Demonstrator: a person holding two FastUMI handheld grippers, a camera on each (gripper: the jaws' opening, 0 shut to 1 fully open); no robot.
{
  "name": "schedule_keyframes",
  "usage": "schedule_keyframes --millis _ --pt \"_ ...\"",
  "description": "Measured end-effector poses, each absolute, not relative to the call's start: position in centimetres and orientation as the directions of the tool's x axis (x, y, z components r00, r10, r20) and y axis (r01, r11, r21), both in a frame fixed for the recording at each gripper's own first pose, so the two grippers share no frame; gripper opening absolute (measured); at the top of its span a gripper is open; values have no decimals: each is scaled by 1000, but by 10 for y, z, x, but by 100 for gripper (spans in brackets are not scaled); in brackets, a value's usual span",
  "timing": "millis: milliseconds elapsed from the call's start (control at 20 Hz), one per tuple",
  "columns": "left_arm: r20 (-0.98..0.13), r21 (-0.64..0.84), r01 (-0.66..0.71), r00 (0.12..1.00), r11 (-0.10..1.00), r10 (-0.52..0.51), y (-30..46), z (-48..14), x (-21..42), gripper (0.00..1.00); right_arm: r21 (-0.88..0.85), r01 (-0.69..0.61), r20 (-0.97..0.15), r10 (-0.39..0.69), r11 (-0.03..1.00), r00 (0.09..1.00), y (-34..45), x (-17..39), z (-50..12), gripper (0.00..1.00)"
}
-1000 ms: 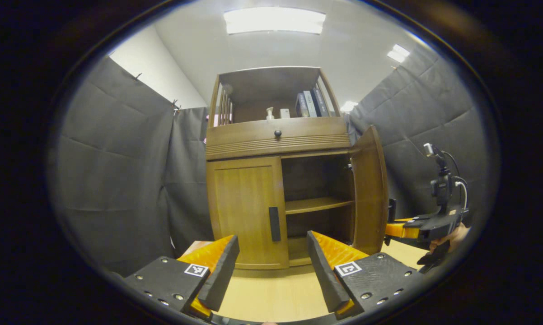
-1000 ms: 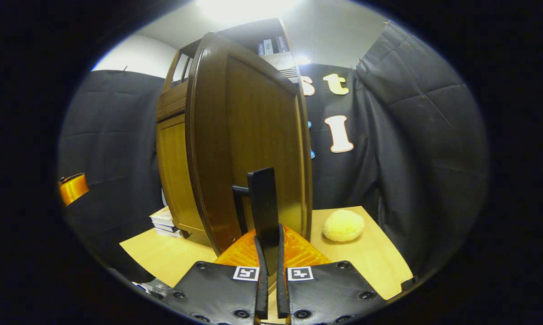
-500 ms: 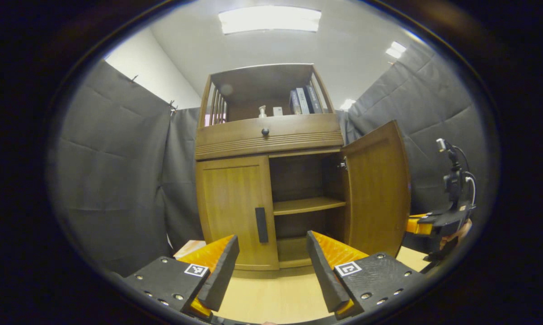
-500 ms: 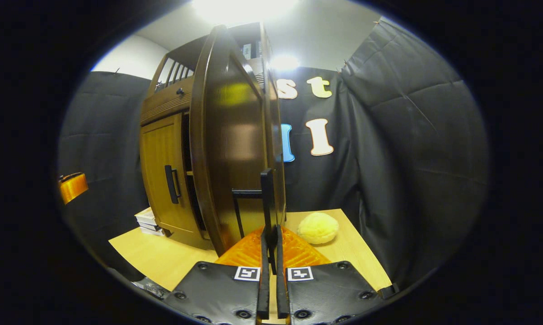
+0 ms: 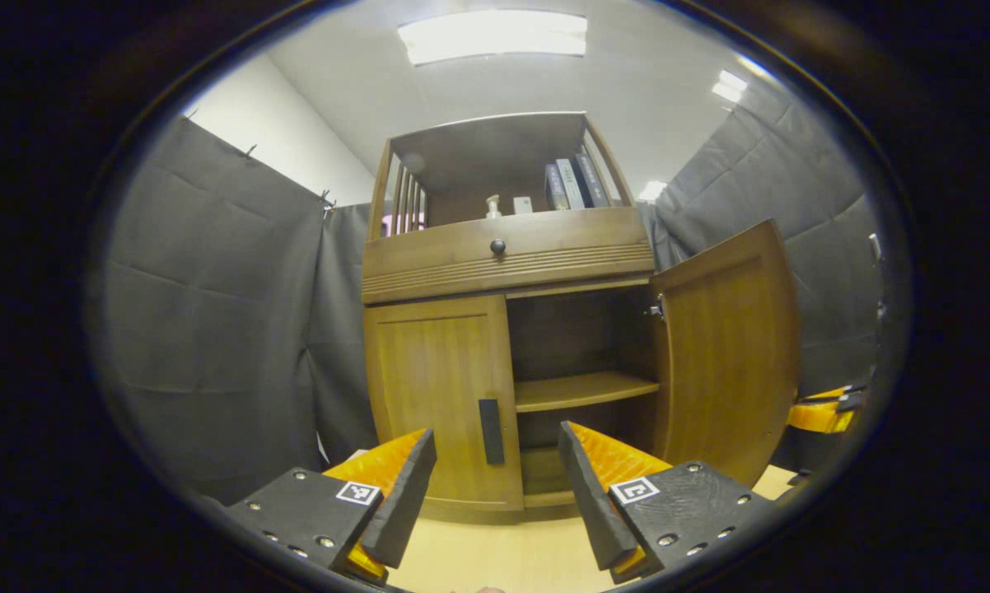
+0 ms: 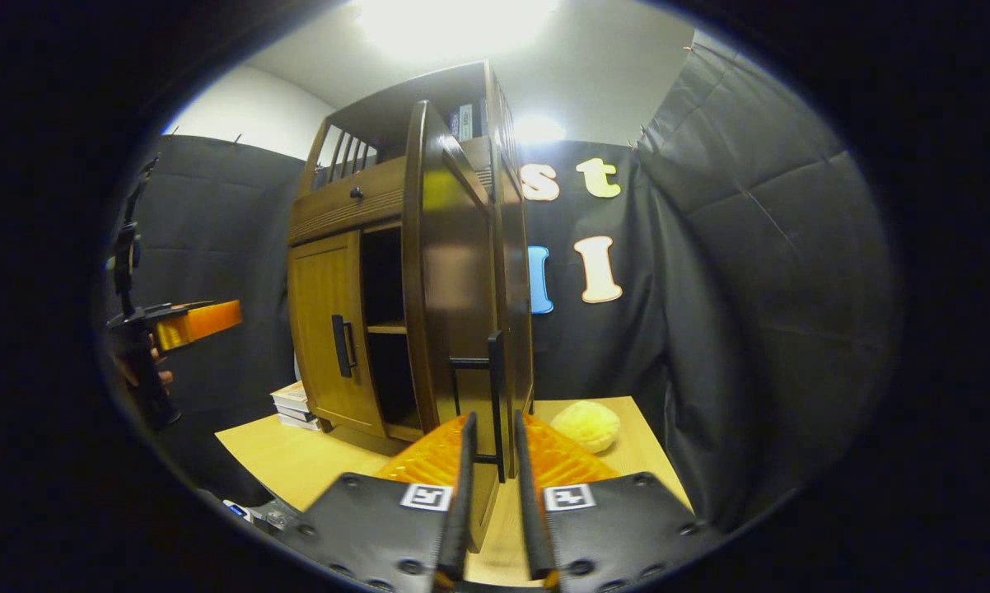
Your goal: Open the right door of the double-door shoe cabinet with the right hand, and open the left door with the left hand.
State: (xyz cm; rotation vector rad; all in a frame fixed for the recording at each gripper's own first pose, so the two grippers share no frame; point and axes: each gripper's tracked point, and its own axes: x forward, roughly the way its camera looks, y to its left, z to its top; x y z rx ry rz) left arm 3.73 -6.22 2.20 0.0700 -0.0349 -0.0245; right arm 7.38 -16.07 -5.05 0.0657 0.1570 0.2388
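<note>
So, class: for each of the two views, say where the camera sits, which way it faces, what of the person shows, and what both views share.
Left gripper view: rides the left gripper, squarely facing the cabinet front and shut left door; jaws wide apart.
Right gripper view: rides the right gripper, facing the open right door edge-on, its handle between the jaws; a hand shows at left.
Shared: cabinet, both doors, the other gripper.
</note>
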Motion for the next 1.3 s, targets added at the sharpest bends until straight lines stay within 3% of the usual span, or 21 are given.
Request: schedule_keyframes --millis 150,400,600,700,800,850,950,1300 --pt "25 61 13 1000 998 -14 -60 20 46 87 63 -194 -123 201 979 972 -175 62 -41 92" --pt "4 63 24 1000 998 -25 -57 12 62 87 66 -86 -113 93 994 989 -196 50 -35 95" --pt "-20 50 58 998 997 -57 -62 5 68 87 13 -26 -107 27 1000 994 -197 46 -35 92" --pt "-33 49 75 997 996 -74 -64 2 71 87 -3 -12 -109 12 1000 994 -191 47 -36 95" --pt "-48 40 96 994 995 -94 -67 -3 73 87 -23 9 -126 -11 1000 992 -187 52 -42 92" --pt "-52 39 104 993 994 -102 -68 -5 74 87 -27 16 -129 -19 1000 992 -183 54 -41 98" --pt "-62 35 121 991 992 -119 -70 -9 78 87 -34 31 -127 -35 999 991 -175 58 -38 92" --pt "-120 4 150 982 989 -149 -77 -24 79 87 -61 72 -153 -81 996 985 -152 69 -41 97"
